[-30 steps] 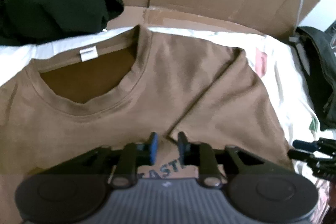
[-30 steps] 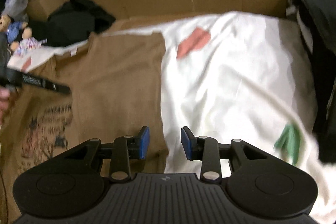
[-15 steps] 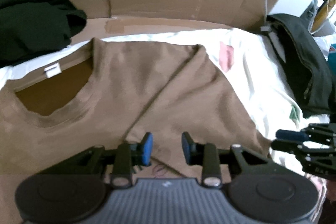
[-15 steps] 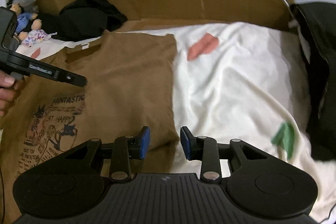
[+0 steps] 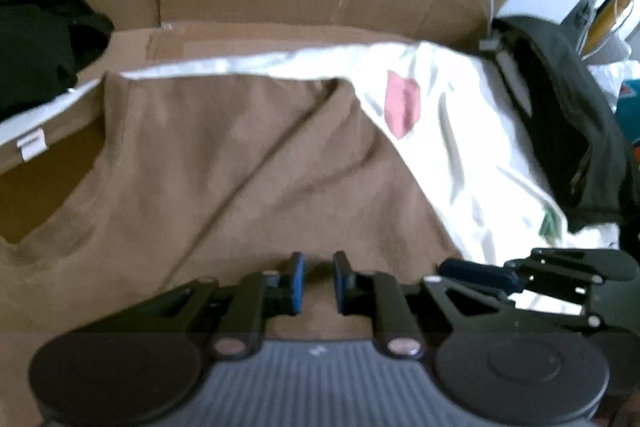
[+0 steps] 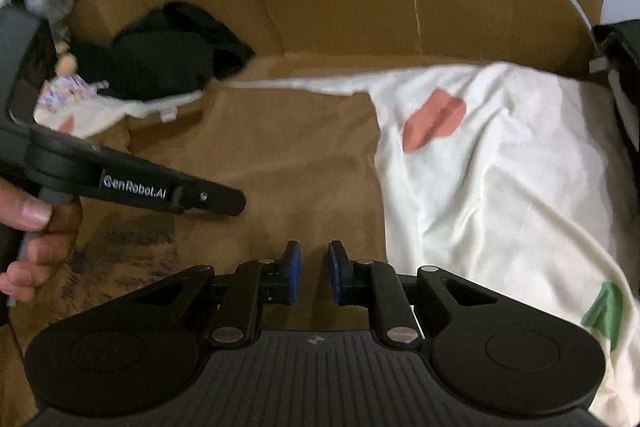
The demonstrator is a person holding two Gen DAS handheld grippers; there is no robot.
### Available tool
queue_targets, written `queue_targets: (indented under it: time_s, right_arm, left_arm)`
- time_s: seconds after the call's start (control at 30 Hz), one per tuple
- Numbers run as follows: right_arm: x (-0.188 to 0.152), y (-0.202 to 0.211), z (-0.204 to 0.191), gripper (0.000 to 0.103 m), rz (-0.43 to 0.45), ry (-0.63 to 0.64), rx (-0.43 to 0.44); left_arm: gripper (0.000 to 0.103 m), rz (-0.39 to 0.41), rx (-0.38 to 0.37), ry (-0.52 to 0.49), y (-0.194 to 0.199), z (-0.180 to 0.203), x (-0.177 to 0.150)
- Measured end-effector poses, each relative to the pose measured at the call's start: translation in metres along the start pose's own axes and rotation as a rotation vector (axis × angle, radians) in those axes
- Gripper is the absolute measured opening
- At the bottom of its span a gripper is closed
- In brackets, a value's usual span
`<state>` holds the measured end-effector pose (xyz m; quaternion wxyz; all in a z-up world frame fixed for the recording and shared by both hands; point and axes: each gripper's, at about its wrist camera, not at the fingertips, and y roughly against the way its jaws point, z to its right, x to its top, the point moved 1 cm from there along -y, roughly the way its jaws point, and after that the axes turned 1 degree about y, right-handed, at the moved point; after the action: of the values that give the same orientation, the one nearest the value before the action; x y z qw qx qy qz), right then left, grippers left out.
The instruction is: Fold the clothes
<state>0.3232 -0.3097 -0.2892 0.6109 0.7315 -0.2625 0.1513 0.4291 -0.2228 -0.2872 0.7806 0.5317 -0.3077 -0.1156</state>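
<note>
Nearest in the left wrist view: left tool (image 5: pixel 318 281), blue pads a narrow gap apart after just closing in, brown cloth visible through the gap, no clear pinch on it. Same in the right wrist view: right tool (image 6: pixel 311 277), pads also just drawn nearer, hovering over the edge of the brown T-shirt (image 6: pixel 288 155), nothing clamped.

Brown T-shirt spread flat on a white sheet (image 6: pixel 500 167) with pink and green patches, sleeve folded inward. Dark print on the shirt front, too blurred to read. Only in the right wrist view: "GenRobot.AI" in white on the left tool's arm, a hand (image 6: pixel 36 227) gripping its handle. Only in the left wrist view: white neck label (image 5: pixel 34 145), lettering unreadable.

Farther back, an opened cardboard box (image 6: pixel 360 7) as backdrop, black garment (image 6: pixel 168 59) bunched on its floor.
</note>
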Motion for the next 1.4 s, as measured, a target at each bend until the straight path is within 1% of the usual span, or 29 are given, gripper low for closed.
queue_targets:
  time_s: [0.1,0.17,0.2,0.27,0.4,0.43,0.5,0.57,0.63,0.7,0.8,0.87,0.9,0.97,1.03,1.07,1.13,1.2,1.23,1.3,1.4]
  right_arm:
    - [-0.010,-0.002,0.000,0.017,-0.025,-0.006,-0.004]
    - [-0.016,-0.001,0.000,0.017,-0.040,0.002,-0.012]
    - [-0.020,-0.001,0.000,0.017,-0.051,0.008,-0.019]
    - [-0.024,0.003,0.001,0.018,-0.064,0.009,-0.027]
    - [-0.029,0.016,0.003,0.019,-0.078,-0.012,-0.027]
    - [-0.029,0.020,0.002,0.019,-0.077,-0.016,-0.026]
    - [-0.029,0.028,0.000,0.022,-0.074,-0.023,-0.024]
    - [-0.028,0.037,-0.002,0.034,-0.056,-0.030,-0.029]
    - [-0.026,0.048,-0.004,0.042,-0.028,-0.035,-0.015]
    - [-0.024,0.057,-0.006,0.047,-0.008,-0.029,0.000]
    - [-0.019,0.075,-0.009,0.051,0.016,-0.008,0.012]
    - [-0.014,0.088,-0.009,0.051,0.026,0.003,0.019]
    - [-0.011,0.095,-0.008,0.051,0.029,0.005,0.023]
    - [-0.005,0.105,-0.008,0.051,0.042,0.010,0.024]
    - [0.000,0.116,-0.011,0.051,0.069,0.024,0.005]
    - [0.003,0.121,-0.014,0.051,0.085,0.036,-0.009]
    - [0.009,0.128,-0.018,0.051,0.101,0.062,-0.005]
    - [0.019,0.133,-0.019,0.051,0.087,0.048,0.041]
    - [0.022,0.135,-0.021,0.051,0.085,0.048,0.051]
    - [0.026,0.139,-0.027,0.051,0.091,0.078,0.049]
    - [0.028,0.142,-0.039,0.052,0.093,0.114,0.061]
  left_arm:
    - [0.018,-0.032,0.031,-0.039,-0.009,0.008,-0.010]
    - [0.027,-0.039,0.038,-0.091,-0.007,0.014,-0.015]
    - [0.030,-0.043,0.037,-0.107,-0.004,0.016,-0.016]
    - [0.037,-0.047,0.032,-0.111,0.004,0.017,-0.018]
    - [0.039,-0.029,0.046,-0.077,0.019,0.010,-0.019]
    - [0.041,-0.023,0.050,-0.072,0.024,0.009,-0.020]
    - [0.046,0.003,0.062,-0.063,0.040,0.003,-0.021]
    - [0.049,0.020,0.084,-0.056,0.054,-0.002,-0.022]
    - [0.049,0.012,0.098,-0.060,0.068,-0.007,-0.022]
    - [0.050,0.024,0.111,-0.044,0.091,-0.020,-0.022]
    - [0.051,0.051,0.160,-0.008,0.124,-0.042,-0.025]
    - [0.052,0.070,0.197,0.015,0.146,-0.057,-0.029]
    - [0.052,0.079,0.221,0.029,0.164,-0.069,-0.034]
    - [0.053,0.090,0.245,0.044,0.180,-0.079,-0.037]
    - [0.053,0.108,0.280,0.073,0.206,-0.093,-0.044]
    - [0.053,0.123,0.301,0.097,0.225,-0.104,-0.051]
    - [0.055,0.136,0.318,0.125,0.244,-0.116,-0.061]
    - [0.055,0.147,0.338,0.151,0.260,-0.125,-0.070]
    - [0.056,0.151,0.347,0.164,0.267,-0.128,-0.075]
    - [0.056,0.157,0.366,0.200,0.284,-0.142,-0.093]
    - [0.056,0.153,0.381,0.219,0.296,-0.155,-0.111]
